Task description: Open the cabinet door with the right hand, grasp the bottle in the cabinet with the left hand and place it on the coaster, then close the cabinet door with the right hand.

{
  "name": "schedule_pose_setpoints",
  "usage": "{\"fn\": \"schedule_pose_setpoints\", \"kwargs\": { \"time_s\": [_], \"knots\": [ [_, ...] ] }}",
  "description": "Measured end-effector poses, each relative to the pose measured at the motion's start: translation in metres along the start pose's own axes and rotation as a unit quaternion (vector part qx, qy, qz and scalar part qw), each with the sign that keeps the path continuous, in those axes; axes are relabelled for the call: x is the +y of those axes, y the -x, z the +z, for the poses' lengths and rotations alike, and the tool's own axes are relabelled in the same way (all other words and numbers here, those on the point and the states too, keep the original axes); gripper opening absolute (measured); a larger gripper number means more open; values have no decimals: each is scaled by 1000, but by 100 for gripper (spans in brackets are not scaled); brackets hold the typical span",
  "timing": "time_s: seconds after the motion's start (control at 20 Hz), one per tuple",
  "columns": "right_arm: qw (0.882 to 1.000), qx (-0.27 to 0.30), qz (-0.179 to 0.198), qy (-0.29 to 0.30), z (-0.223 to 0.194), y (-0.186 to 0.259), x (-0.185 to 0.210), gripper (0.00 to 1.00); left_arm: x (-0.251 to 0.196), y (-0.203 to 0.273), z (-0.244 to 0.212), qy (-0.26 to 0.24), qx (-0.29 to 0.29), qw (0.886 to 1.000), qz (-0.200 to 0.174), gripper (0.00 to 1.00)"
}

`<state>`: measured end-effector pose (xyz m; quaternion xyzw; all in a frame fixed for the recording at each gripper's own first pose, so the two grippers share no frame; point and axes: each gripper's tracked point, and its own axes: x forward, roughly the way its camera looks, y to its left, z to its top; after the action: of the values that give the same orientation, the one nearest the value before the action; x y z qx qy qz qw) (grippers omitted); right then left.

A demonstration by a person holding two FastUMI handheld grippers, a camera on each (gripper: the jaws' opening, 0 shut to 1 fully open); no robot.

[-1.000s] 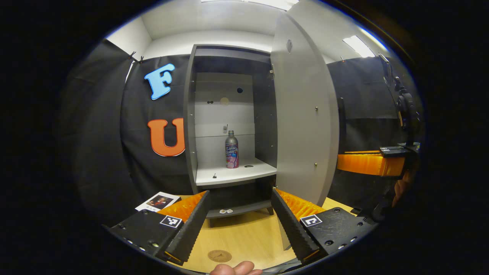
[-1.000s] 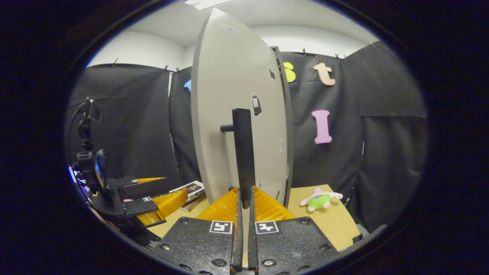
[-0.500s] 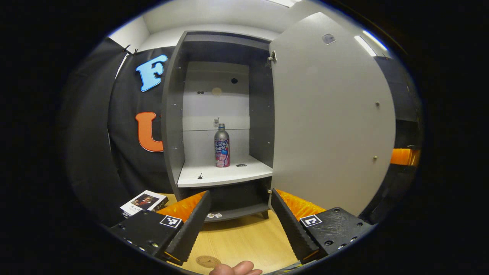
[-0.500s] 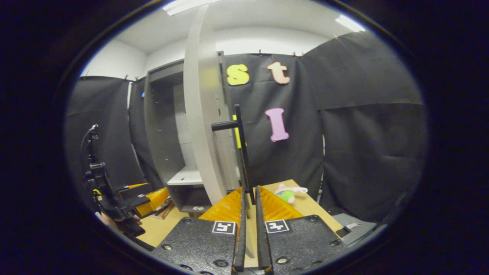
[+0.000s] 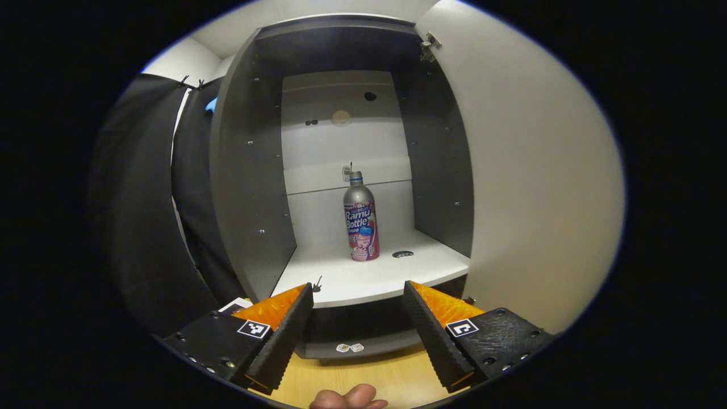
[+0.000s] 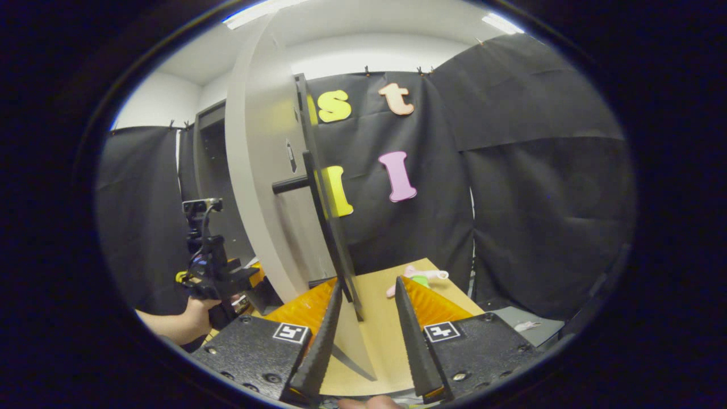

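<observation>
One bottle (image 5: 360,218) upright on pale cabinet shelf (image 5: 392,274).

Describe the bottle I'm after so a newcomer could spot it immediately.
Look into the open grey cabinet with its door swung right. On its white shelf stands one upright bottle: silver neck, bright pink and blue label, the tallest thing there, beside a small dark hole.

We hold our left claw (image 5: 358,309) level with its fingers spread wide, gripping nothing. Our right claw (image 6: 366,301) also has its fingers parted and nothing pressed between them. In the right gripper view, our left hand (image 6: 196,318) grips its tool, forearm extended.
</observation>
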<state>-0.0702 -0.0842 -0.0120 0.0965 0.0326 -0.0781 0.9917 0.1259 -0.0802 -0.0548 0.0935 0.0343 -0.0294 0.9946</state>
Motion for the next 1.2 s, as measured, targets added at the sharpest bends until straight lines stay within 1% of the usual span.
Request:
{"fn": "schedule_pose_setpoints", "kwargs": {
  "time_s": [0.05, 0.1, 0.15, 0.2, 0.25, 0.3, 0.35, 0.4, 0.55, 0.65, 0.75, 0.9, 1.0, 1.1, 1.15, 1.2],
  "knots": [
    [1000, -4, 0, 11, 2, -1, -5, 62, 0, -15, 10, -5, -13, 1000, 9, 96],
    [1000, -9, -9, 24, 5, -2, -13, 77, -1, -28, 22, -10, -26, 999, 15, 96],
    [999, -12, -15, 38, 9, -2, -17, 82, -2, -42, 32, -17, -37, 999, 20, 96],
    [999, -12, -14, 48, 9, -2, -17, 88, -3, -55, 39, -20, -42, 999, 21, 96],
    [998, -12, -12, 56, 9, 1, -16, 92, -4, -67, 45, -20, -45, 999, 24, 96],
    [998, -13, -10, 62, 8, 1, -17, 99, -7, -80, 51, -14, -45, 999, 22, 96],
    [998, -15, -4, 67, 9, -1, -16, 96, -11, -93, 54, -6, -43, 999, 18, 96],
    [997, -13, -3, 74, 11, -2, -18, 100, -14, -105, 58, 2, -41, 999, 17, 96],
    [997, -14, -5, 81, 12, 0, -20, 100, -9, -145, 65, 21, -39, 999, 30, 96],
    [997, -13, -4, 76, 12, -1, -19, 100, -6, -165, 68, 30, -41, 998, 33, 96],
    [996, -15, -10, 85, 12, -1, -20, 100, 1, -182, 72, 33, -44, 998, 44, 96],
    [995, -13, -16, 93, 13, 0, -20, 100, -3, -206, 73, 58, -47, 997, 32, 96],
    [996, -11, -22, 90, 14, -1, -20, 100, -2, -217, 63, 63, -30, 997, 35, 96],
    [995, -10, -25, 92, 13, 0, -21, 100, -8, -220, 55, 75, -12, 997, 18, 96],
    [995, -11, -24, 93, 13, -1, -20, 100, -8, -220, 56, 76, -10, 997, 20, 92],
    [995, -12, -24, 93, 13, -1, -20, 100, 0, -213, 58, 72, -15, 997, 31, 85]
  ]
}}
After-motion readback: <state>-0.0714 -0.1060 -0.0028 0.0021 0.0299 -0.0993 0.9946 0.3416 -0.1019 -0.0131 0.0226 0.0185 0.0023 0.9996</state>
